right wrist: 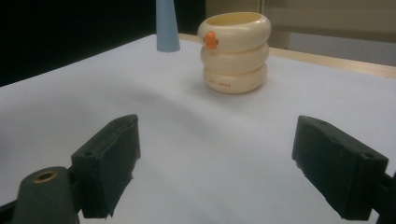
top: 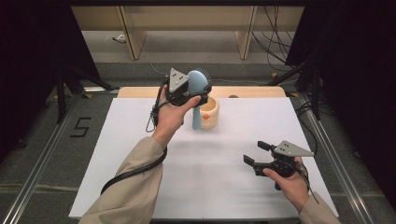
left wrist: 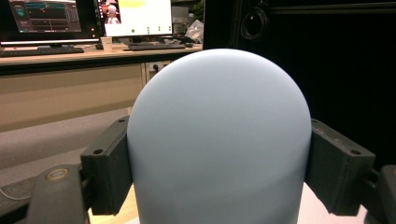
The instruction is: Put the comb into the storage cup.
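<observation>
A pale blue hairbrush [top: 198,86] hangs upright above the table, bristled head up and handle [right wrist: 166,28] pointing down. My left gripper [top: 187,91] is shut on its rounded head [left wrist: 219,140], whose smooth back sits between both pads. Just right of the handle stands a cream ribbed cup [top: 209,112] with an orange mark [right wrist: 211,40]; the handle tip hangs beside it, outside the rim. My right gripper [top: 256,152] rests low near the table's front right, open, with nothing between its pads [right wrist: 112,163].
The white table top [top: 140,154] ends in a wooden strip [top: 140,91] at the back. Black stands and cables flank both sides. A desk with monitors [left wrist: 93,18] lies beyond the table.
</observation>
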The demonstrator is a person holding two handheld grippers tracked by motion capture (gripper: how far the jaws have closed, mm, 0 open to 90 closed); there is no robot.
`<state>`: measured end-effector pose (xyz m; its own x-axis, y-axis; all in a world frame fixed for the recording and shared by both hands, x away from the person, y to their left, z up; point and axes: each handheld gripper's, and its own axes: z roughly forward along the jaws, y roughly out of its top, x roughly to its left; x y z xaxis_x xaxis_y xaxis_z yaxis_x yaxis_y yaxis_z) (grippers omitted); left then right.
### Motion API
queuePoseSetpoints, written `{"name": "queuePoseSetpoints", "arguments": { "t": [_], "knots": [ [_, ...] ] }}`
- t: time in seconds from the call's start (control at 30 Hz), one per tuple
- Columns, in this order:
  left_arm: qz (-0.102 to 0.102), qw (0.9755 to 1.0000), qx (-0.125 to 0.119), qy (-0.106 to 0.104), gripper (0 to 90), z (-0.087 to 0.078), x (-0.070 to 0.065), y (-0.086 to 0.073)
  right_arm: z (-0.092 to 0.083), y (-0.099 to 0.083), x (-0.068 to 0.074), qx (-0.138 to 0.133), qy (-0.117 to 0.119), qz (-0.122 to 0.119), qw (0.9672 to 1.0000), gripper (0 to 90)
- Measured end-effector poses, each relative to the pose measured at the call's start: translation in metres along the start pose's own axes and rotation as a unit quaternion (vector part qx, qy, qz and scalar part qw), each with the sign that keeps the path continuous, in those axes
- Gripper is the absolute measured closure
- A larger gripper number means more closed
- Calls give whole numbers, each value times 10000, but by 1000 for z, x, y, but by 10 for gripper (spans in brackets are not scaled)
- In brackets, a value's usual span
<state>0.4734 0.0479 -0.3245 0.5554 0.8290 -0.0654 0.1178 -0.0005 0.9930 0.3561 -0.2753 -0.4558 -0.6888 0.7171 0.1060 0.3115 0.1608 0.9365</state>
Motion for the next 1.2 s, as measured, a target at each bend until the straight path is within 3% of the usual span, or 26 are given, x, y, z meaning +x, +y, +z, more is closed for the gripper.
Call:
{"name": "queuePoseSetpoints", "arguments": {
  "t": [0.87, 1.03, 1.2],
  "knots": [
    [-21, 10000, -29, 41, 194, 8, 3, 7, -1, -2, -1, -1, 1, 38, 10000, 160],
    [87, 9999, -60, 71, 194, 9, 5, 8, -1, -2, -1, 4, 5, 59, 10000, 160],
    [69, 9999, -118, 44, 194, 9, 5, 8, -1, -3, -2, 15, 7, 73, 10000, 160]
  ]
}}
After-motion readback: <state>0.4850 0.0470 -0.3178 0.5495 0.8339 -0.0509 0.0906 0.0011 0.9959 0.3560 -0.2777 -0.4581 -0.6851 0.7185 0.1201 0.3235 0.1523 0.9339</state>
